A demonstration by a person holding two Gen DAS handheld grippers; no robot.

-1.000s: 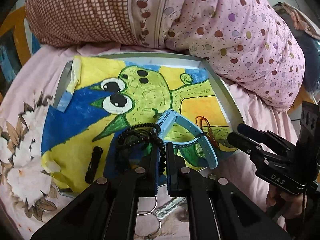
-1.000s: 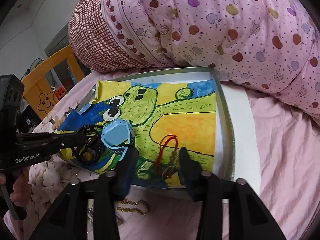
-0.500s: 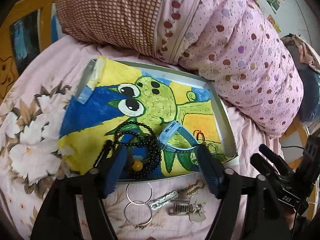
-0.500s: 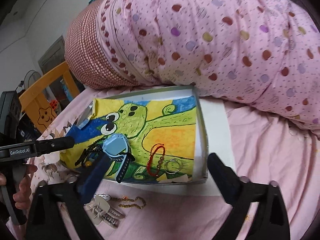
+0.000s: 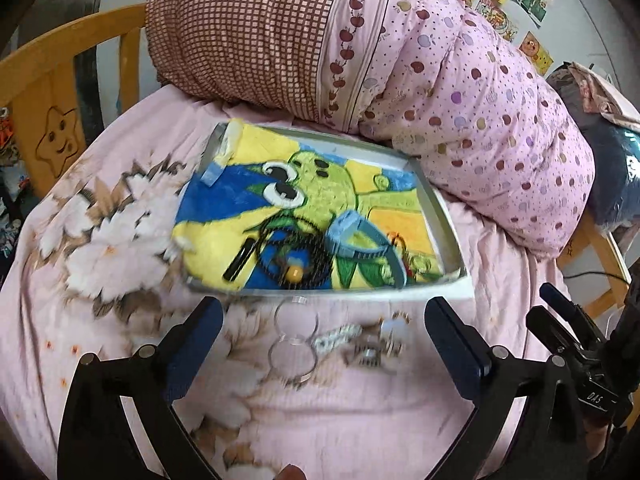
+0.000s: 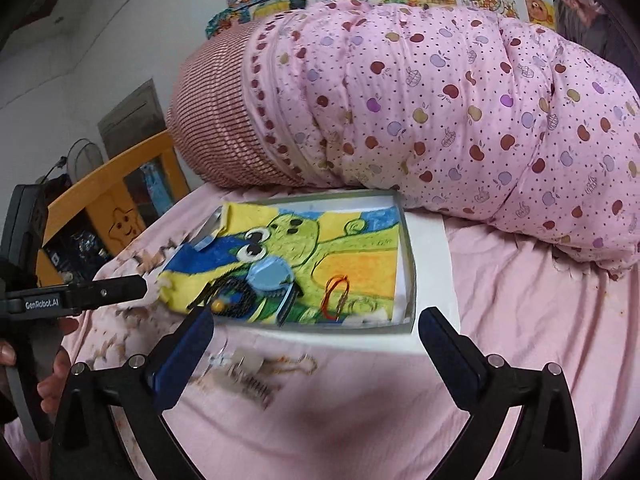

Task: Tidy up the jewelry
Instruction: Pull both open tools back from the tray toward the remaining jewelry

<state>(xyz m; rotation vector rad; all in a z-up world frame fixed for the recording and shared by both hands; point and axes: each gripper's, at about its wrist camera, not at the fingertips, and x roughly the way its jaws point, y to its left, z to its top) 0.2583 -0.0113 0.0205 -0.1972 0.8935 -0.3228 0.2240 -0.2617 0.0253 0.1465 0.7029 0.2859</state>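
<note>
Step in hand, as judged: between placements. Left gripper (image 5: 320, 322) jaws opening, nothing between them; right gripper (image 6: 316, 334) jaws spread wide and empty. Both hover over the bed (image 5: 400, 420) just off the tray's near edge.

Tray (image 5: 448, 224): shallow metal rectangle with a raised rim, lined with a painted cartoon sheet, flat on the bed against a quilt roll (image 6: 460, 112).

In the tray, along its near edge:
- Black bead necklace (image 5: 296, 256), coiled, small round beads, one amber bead.
- Blue watch (image 5: 348, 234), soft curved strap.
- Black bar-shaped piece (image 5: 240, 258), near the near-left corner.
- Red cord bracelet (image 6: 334, 294), thin loop, towards the near-right corner.

Still on the bed, just outside the near edge: two clear rings (image 5: 294, 338), rigid and round; a blurred cluster of metal chain pieces (image 5: 372, 340).

Next move, as judged: a low pinch on thin, hard pieces sunk in soft fabric, then a lift over the rim.
</note>
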